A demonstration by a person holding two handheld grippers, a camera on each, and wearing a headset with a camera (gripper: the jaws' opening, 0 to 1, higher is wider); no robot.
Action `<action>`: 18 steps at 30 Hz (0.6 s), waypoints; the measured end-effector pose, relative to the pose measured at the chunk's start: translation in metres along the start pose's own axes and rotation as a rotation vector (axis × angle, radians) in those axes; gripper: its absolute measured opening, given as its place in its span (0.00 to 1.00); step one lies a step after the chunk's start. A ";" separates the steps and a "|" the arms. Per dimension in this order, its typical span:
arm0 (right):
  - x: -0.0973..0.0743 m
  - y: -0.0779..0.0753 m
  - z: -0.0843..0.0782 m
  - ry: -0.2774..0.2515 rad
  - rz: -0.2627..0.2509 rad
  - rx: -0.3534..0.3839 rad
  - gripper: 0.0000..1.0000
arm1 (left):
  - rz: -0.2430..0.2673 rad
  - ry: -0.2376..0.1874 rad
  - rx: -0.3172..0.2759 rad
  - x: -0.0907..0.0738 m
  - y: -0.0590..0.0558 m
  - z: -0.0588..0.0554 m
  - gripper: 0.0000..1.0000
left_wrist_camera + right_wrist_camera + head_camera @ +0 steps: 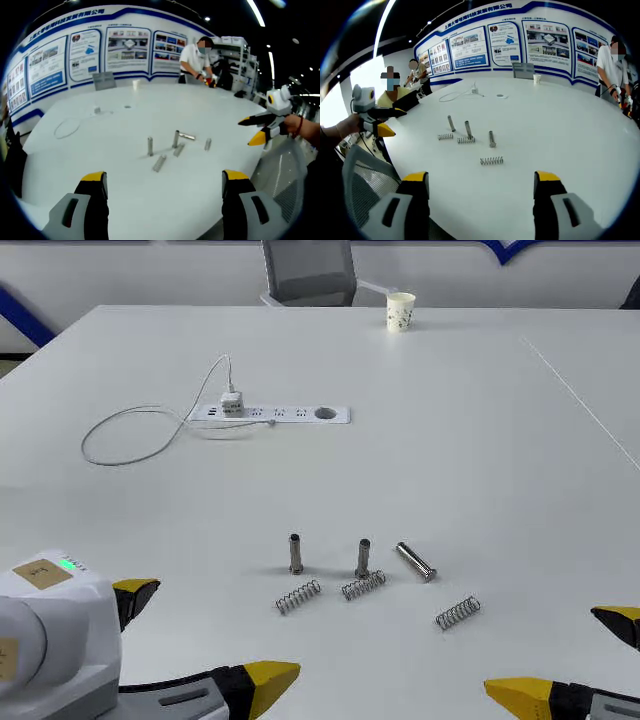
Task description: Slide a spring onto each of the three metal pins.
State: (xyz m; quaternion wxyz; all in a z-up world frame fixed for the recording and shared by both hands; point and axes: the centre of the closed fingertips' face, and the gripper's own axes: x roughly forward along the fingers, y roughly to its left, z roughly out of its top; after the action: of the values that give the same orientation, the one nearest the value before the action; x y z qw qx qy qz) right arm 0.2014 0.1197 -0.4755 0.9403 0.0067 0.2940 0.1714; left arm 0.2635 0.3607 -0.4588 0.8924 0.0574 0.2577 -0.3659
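On the white desk (450, 440), just below the centre of the head view, two metal pins stand upright side by side: the left pin (295, 553) and the middle pin (363, 558). The third pin (415, 562) lies on its side just to the right of them, angled toward the lower right. None of the pins carries a spring. The first spring (298, 597) lies flat just below the left pin. The second spring (363, 586) lies at the foot of the middle pin; I cannot tell whether it touches. The third spring (458, 612) lies apart, lower right of the fallen pin. At the bottom left of the frame the left hand-held gripper (205, 635) has its yellow-tipped jaws spread wide and holds nothing. At the bottom right the right hand-held gripper (565, 655) is equally wide open and empty. Both are well short of the parts. Toward the upper left lie a power strip (272, 414) and its looped cable (140, 435). A paper cup (400, 312) stands near the top edge, beside a chair (308, 272).
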 end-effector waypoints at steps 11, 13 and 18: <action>0.000 -0.002 -0.001 0.006 -0.004 0.008 0.86 | -0.001 0.003 0.002 0.001 0.000 0.000 0.96; 0.000 -0.003 -0.001 0.006 -0.005 0.010 0.85 | -0.001 0.004 0.006 0.001 0.000 0.000 0.96; 0.002 -0.005 -0.001 0.008 -0.008 0.013 0.84 | -0.003 0.006 0.009 0.002 -0.001 0.000 0.96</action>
State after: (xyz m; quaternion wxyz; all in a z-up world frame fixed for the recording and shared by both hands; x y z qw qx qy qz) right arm 0.2036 0.1157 -0.4780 0.9396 0.0109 0.2990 0.1660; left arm 0.2640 0.3593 -0.4598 0.8907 0.0619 0.2590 -0.3683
